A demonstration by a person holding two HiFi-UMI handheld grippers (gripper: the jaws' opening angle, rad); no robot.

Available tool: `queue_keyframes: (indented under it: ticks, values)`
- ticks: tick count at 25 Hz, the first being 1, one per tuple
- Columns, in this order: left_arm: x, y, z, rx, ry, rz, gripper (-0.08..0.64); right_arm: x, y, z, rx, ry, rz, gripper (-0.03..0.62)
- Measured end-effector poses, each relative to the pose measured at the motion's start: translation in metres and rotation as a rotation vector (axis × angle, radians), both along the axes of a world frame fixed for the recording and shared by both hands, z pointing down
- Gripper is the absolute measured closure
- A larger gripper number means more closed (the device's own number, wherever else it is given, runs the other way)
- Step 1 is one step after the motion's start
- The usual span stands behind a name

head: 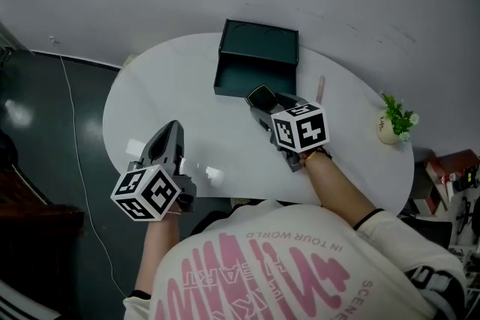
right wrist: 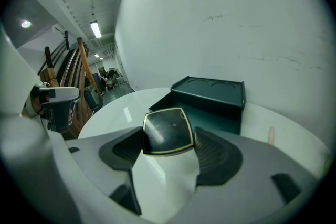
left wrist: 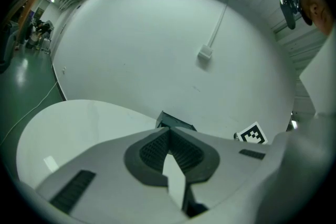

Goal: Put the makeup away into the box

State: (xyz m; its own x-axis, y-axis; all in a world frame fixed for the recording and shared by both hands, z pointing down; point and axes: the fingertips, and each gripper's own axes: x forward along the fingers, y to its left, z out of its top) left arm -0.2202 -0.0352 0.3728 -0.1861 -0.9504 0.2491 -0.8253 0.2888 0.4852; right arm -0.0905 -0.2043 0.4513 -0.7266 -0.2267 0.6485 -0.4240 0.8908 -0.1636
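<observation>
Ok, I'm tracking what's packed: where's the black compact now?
Right gripper view: the black compact is clamped in the right tongs, over the table just short of the open green box.

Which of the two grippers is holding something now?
The right gripper: its fingers clamp a black compact with a gold rim. The left gripper is shut on nothing.

Black gold-rimmed compact (right wrist: 167, 131) is clamped in the right gripper (right wrist: 169, 140) just before the open dark-green box (head: 253, 76).
</observation>
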Motion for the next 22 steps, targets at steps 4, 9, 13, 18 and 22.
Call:
queue_keyframes:
  ticks: [4,9,13,18,22]
  values:
    - [-0.017,-0.006,-0.007,0.011,-0.016,-0.008,0.557,-0.007,-0.015,-0.004,-0.004,0.011,-0.003,0.279]
    - [-0.037,-0.018,-0.001,-0.024,-0.012,-0.008,0.557,-0.017,-0.028,-0.003,0.022,0.05,-0.021,0.28]
    - [-0.053,-0.029,0.006,-0.034,0.005,0.037,0.557,-0.026,-0.04,0.0,0.003,0.067,0.008,0.28]
    - [-0.088,-0.047,0.03,-0.074,0.037,0.099,0.557,-0.039,-0.058,0.005,0.03,0.137,0.023,0.28]
    - [-0.115,-0.059,0.043,-0.069,0.067,0.108,0.557,-0.047,-0.066,0.012,0.022,0.212,0.012,0.279]
